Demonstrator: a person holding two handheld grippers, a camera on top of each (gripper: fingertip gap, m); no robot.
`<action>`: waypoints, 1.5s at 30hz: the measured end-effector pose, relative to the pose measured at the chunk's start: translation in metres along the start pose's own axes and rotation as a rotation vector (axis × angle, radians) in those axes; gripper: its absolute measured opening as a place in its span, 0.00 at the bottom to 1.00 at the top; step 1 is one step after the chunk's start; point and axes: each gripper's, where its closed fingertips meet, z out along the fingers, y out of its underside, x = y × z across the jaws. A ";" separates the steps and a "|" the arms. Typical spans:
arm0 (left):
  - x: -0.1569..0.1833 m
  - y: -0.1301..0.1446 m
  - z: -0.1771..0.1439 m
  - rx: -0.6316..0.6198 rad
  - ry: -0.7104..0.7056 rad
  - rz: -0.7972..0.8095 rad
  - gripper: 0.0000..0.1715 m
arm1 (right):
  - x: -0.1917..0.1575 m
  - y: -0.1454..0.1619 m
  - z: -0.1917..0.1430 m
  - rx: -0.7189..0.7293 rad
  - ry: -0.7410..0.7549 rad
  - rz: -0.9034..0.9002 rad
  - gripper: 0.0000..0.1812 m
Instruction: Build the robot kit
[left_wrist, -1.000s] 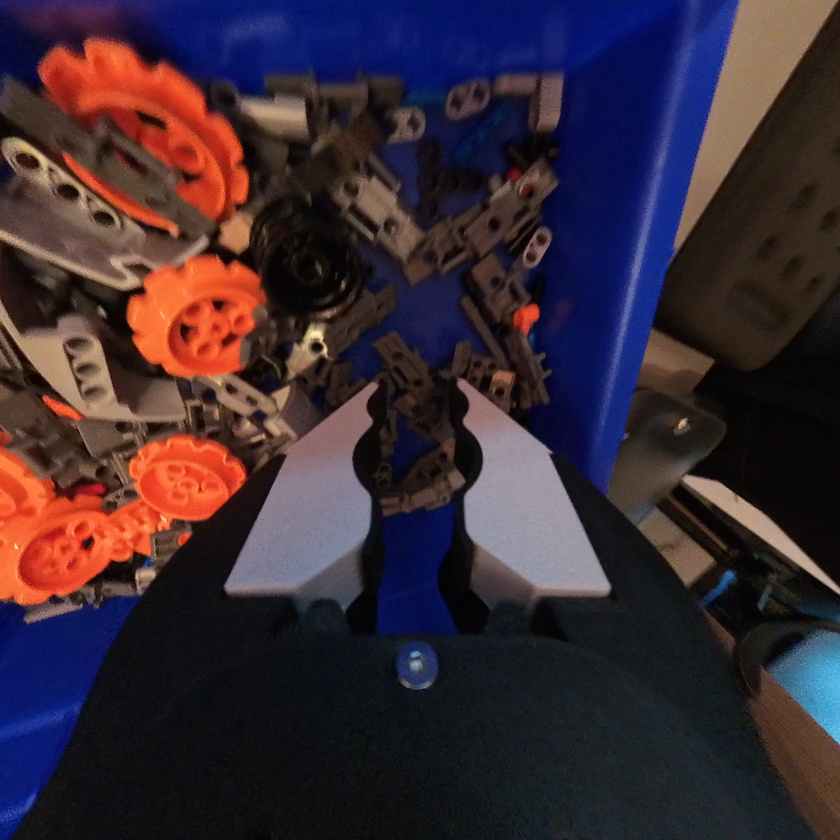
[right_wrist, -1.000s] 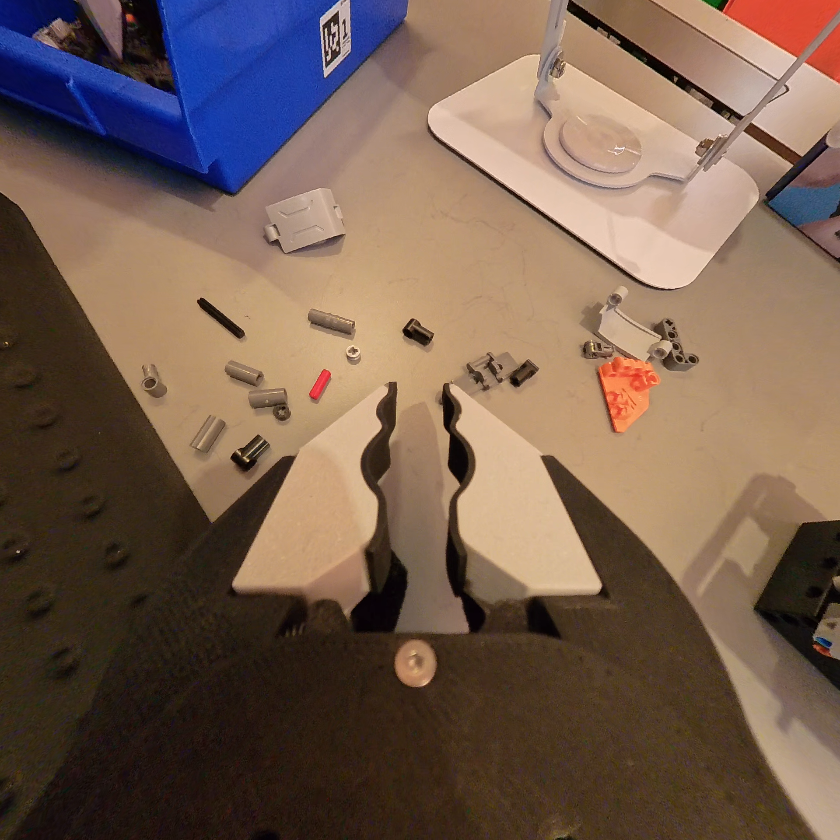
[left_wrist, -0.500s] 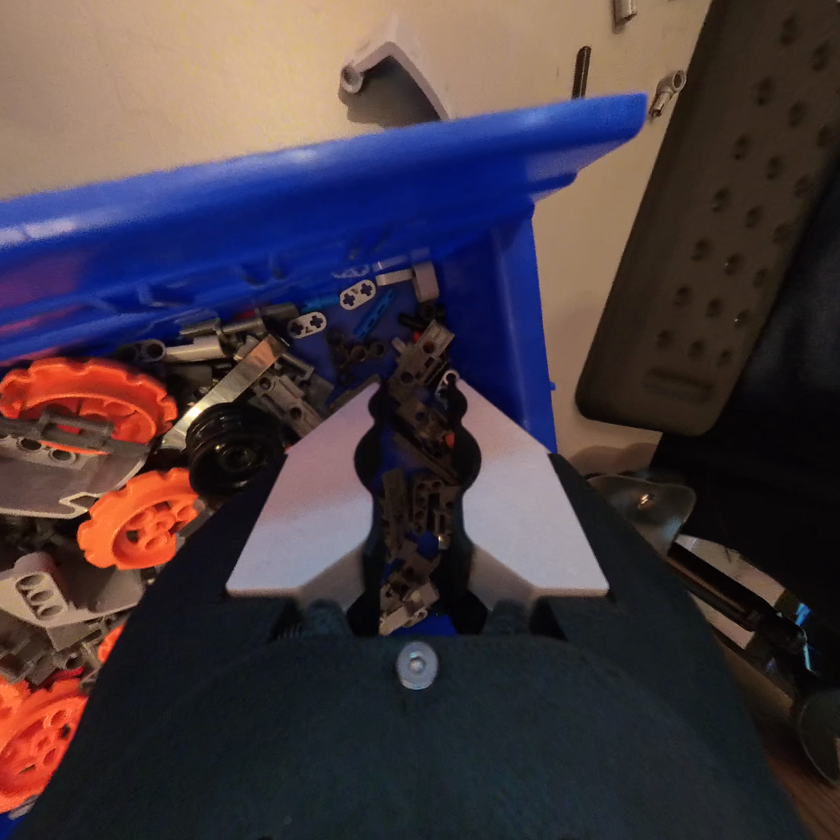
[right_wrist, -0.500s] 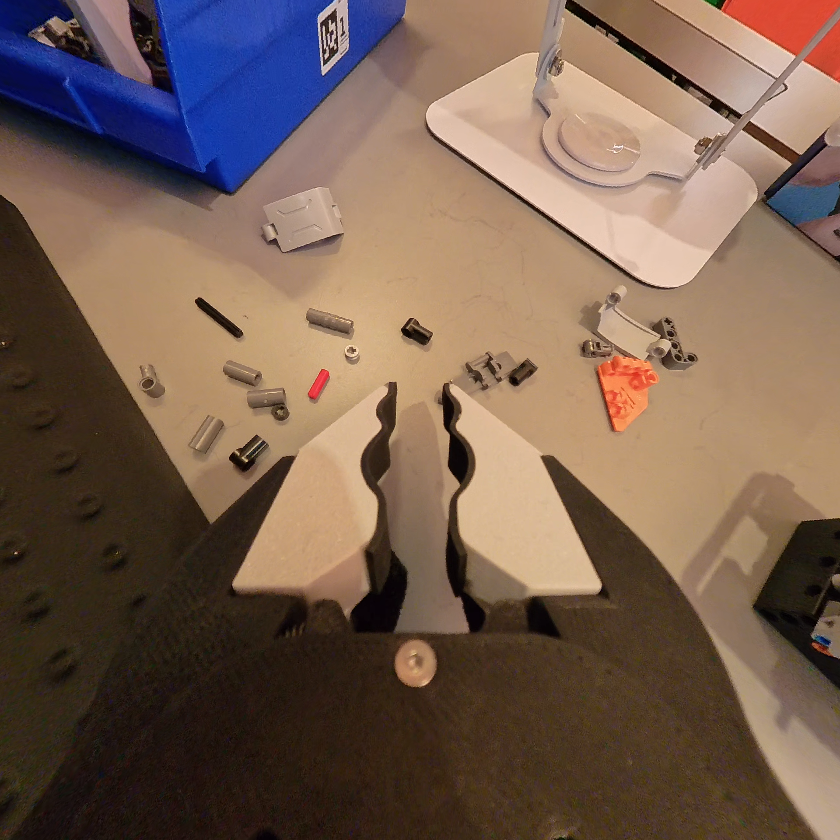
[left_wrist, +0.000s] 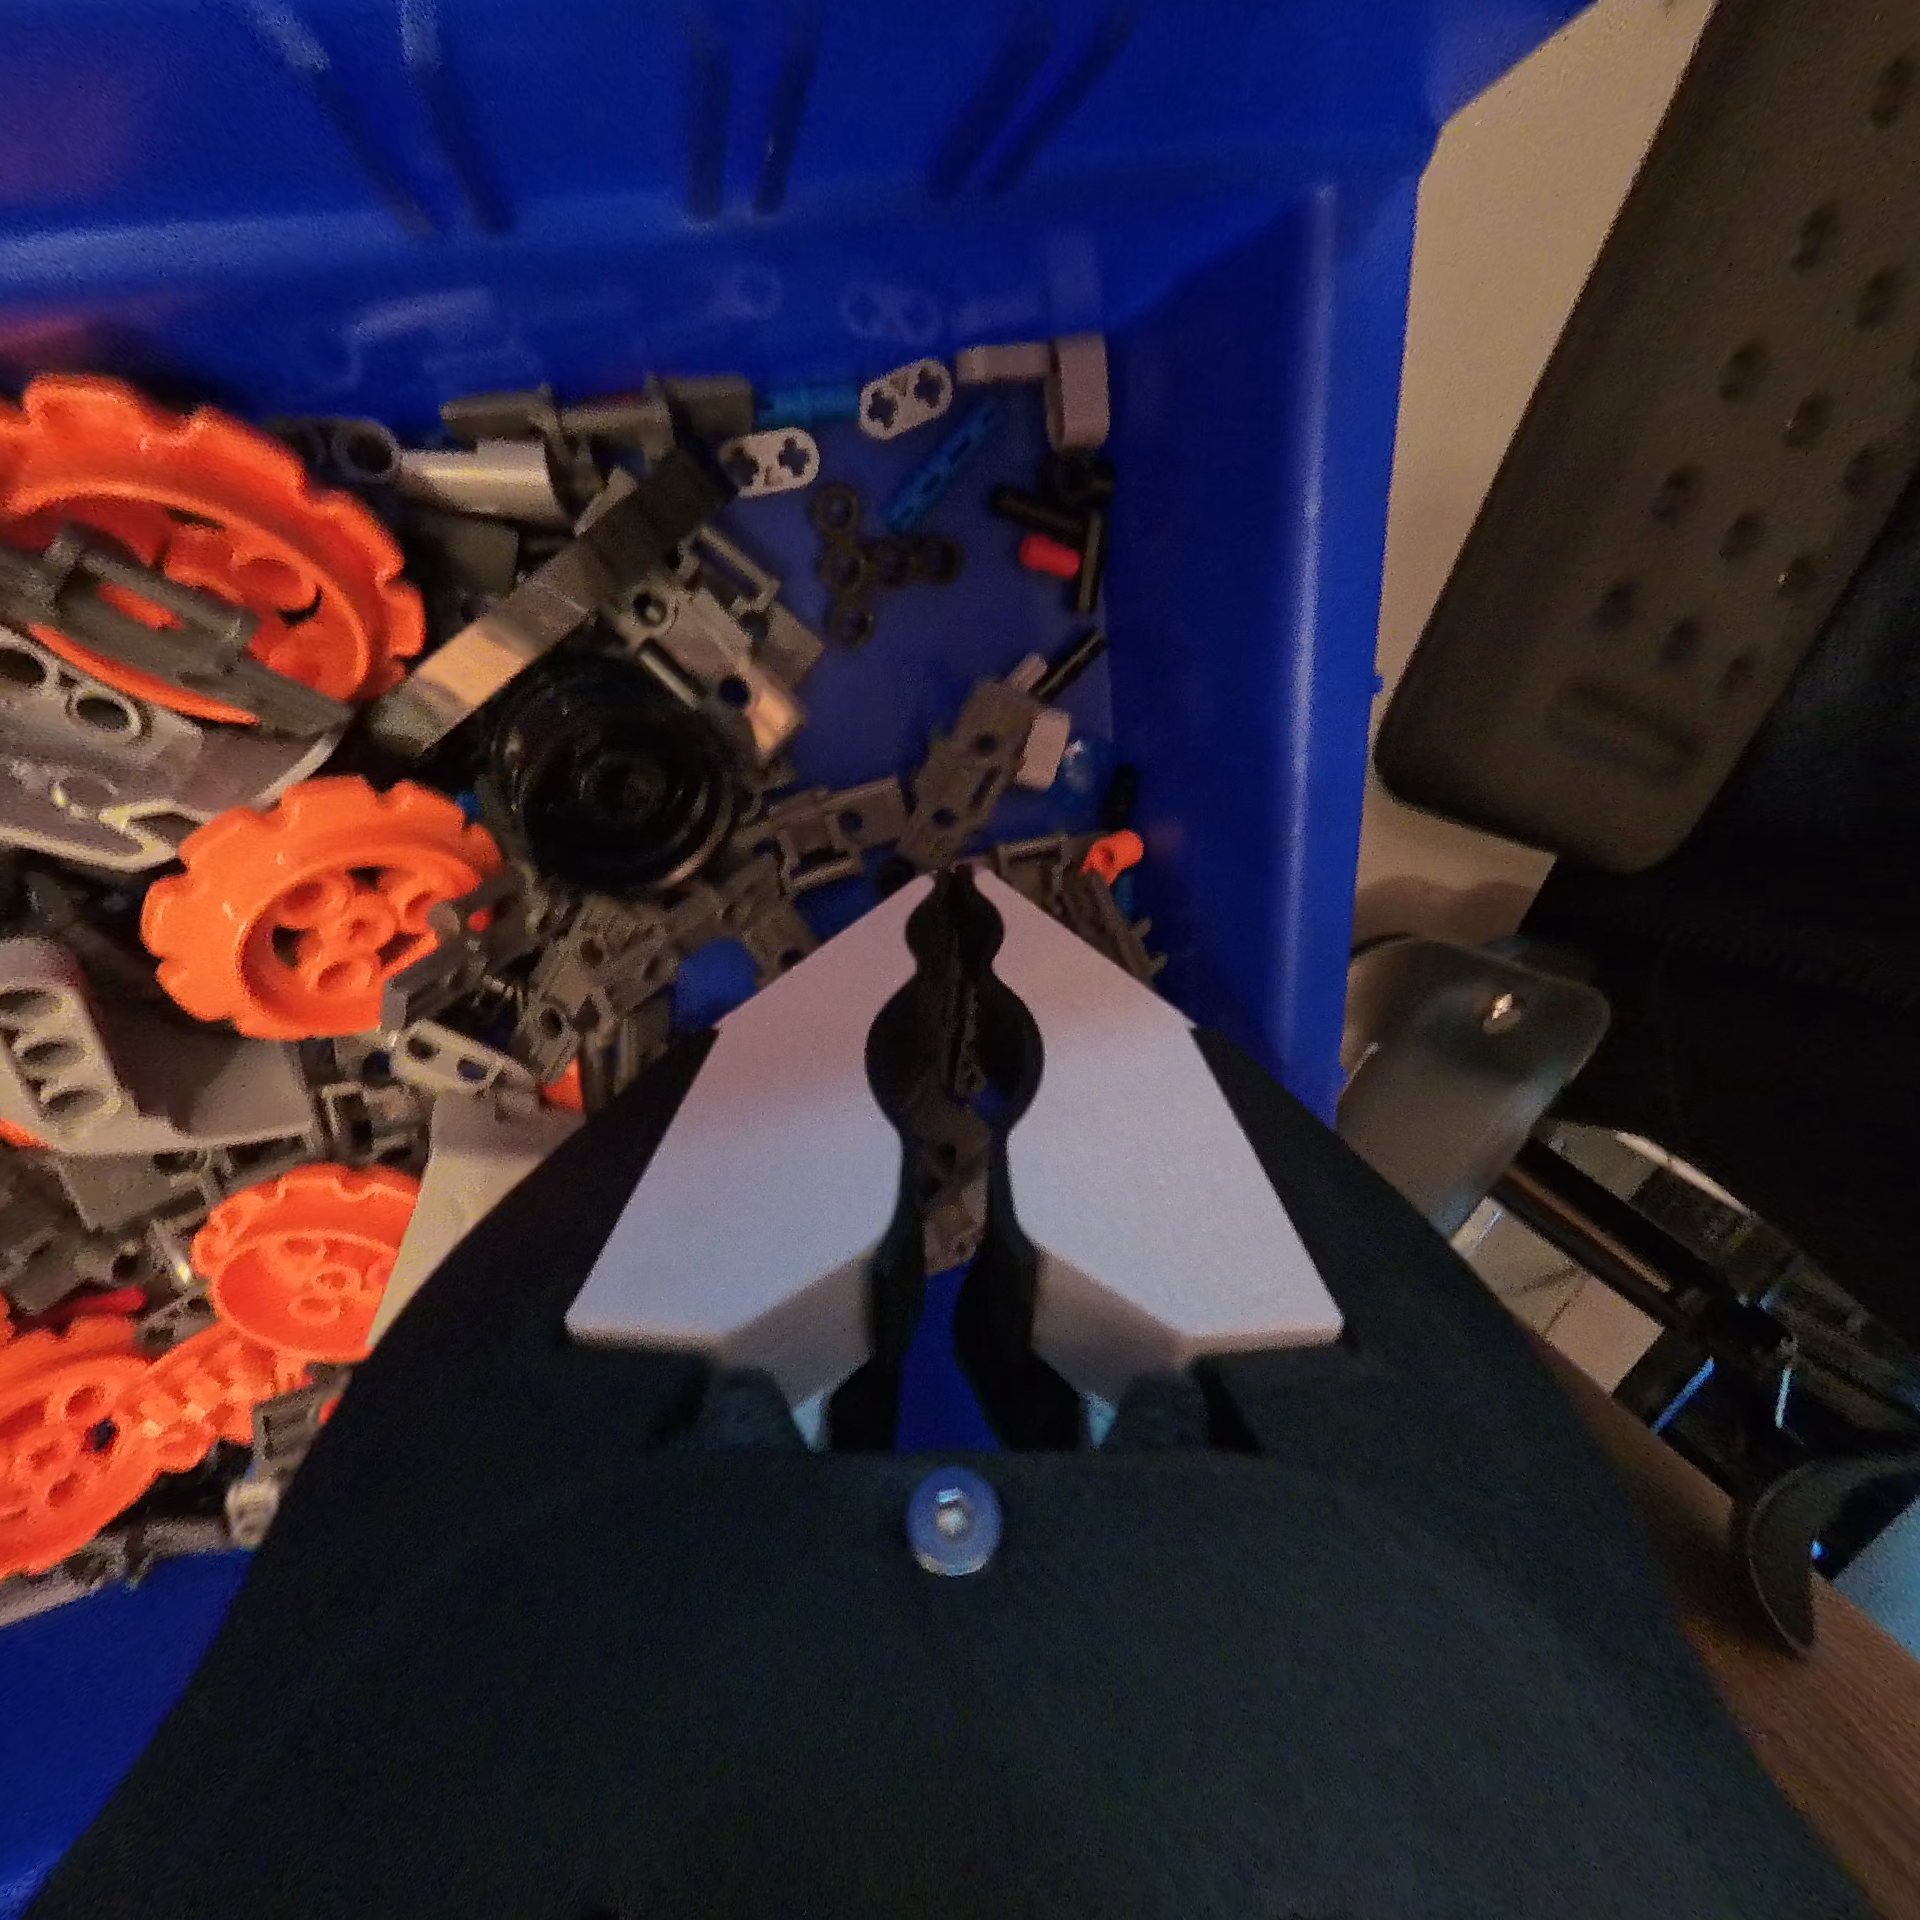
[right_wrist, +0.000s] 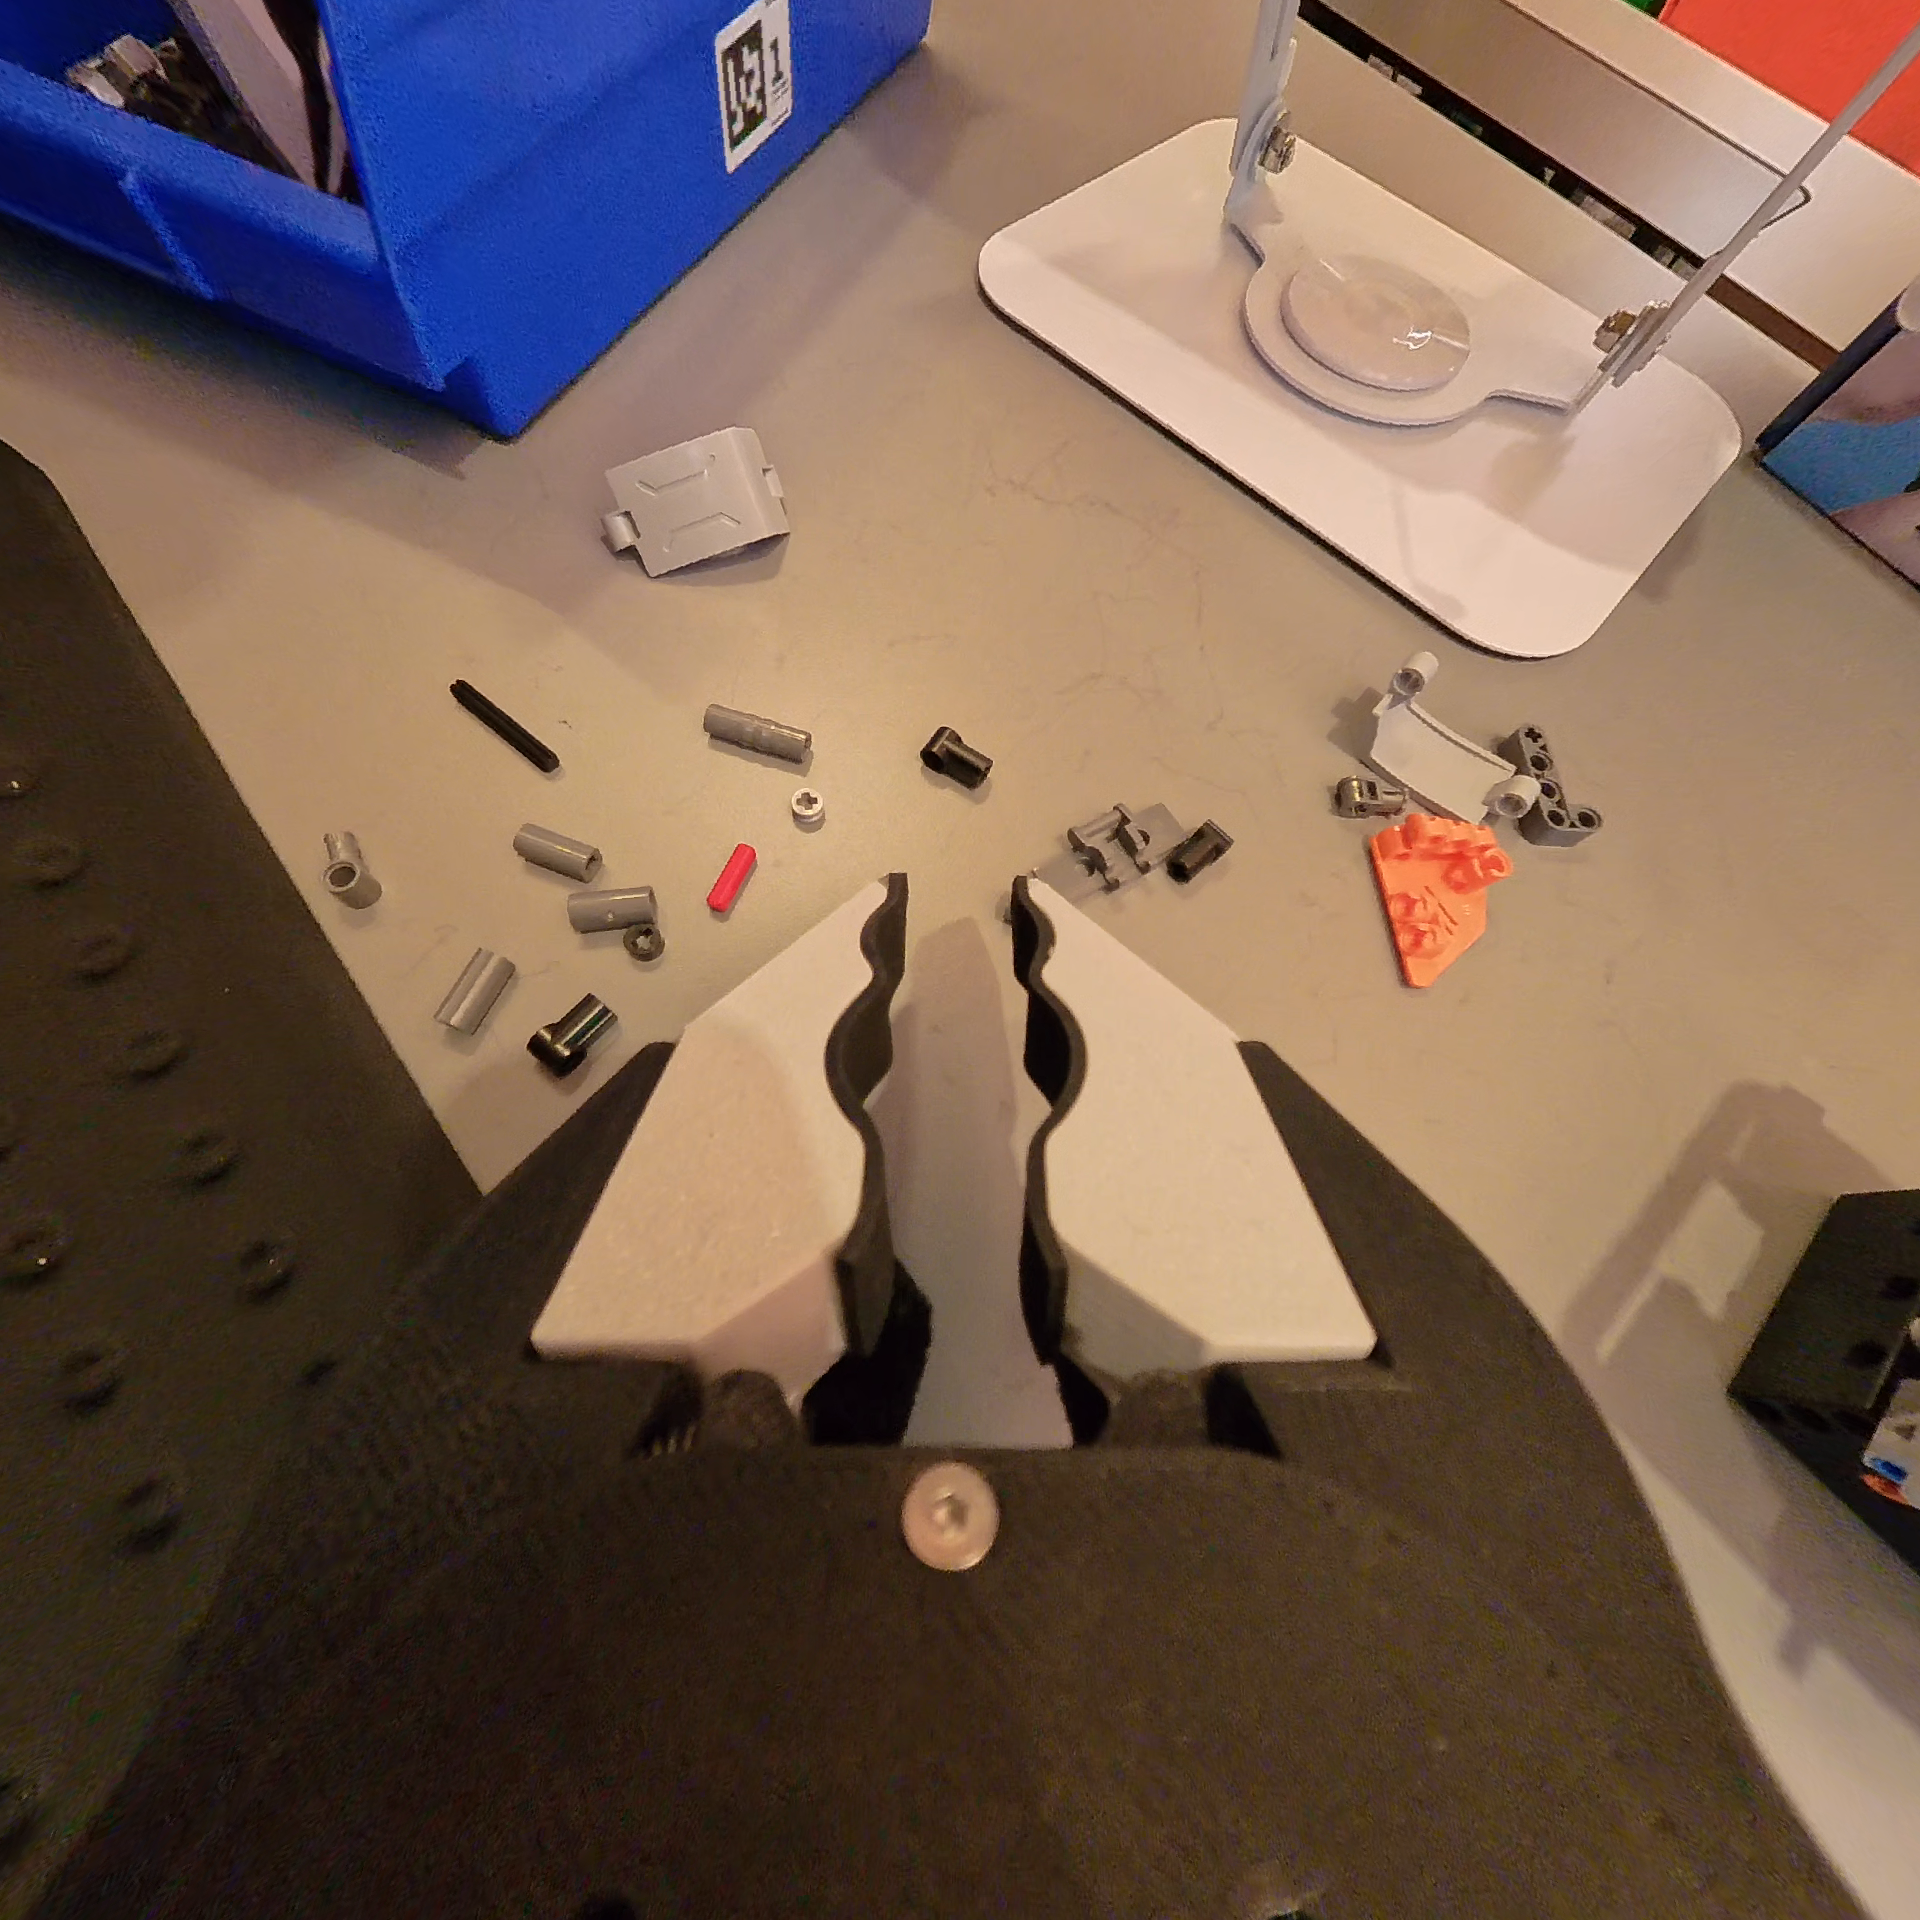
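- blue bin (left_wrist: 1247, 644) fills the left wrist view, and inside it lie many toy building parts: orange wheels (left_wrist: 312, 914), a black wheel (left_wrist: 613, 774) and a heap of dark grey pieces.
- left gripper (left_wrist: 954, 883) is down in the bin near its right wall, with its tips almost together, clenched on a chain of dark grey pieces (left_wrist: 951, 1091) that sits between the jaws.
- right gripper (right_wrist: 958, 894) hangs over the grey table (right_wrist: 1039, 582), with its jaws apart and nothing between them.
- small loose parts lie on the table just ahead of the right gripper: a red pin (right_wrist: 731, 876), a black rod (right_wrist: 504, 725), some grey tubes (right_wrist: 756, 730) and a grey clip piece (right_wrist: 1117, 844) near the right tip.
- further right lies an orange flat piece (right_wrist: 1434, 904), beside a grey curved part (right_wrist: 1439, 750).
- a grey cover plate (right_wrist: 694, 499) lies between the loose parts and the blue bin.
- a white stand base (right_wrist: 1351, 416) is at the far right of the table.
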 end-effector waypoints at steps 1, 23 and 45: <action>-0.002 0.006 -0.002 -0.025 -0.010 0.005 0.00 | 0.000 0.000 0.000 0.000 0.000 0.000 0.09; -0.031 -0.034 0.002 0.107 -0.235 -0.002 0.15 | 0.001 0.000 0.000 0.002 0.006 0.001 0.09; -0.011 0.015 -0.027 -0.051 -0.050 0.047 0.14 | 0.001 -0.001 -0.001 0.008 0.005 0.005 0.10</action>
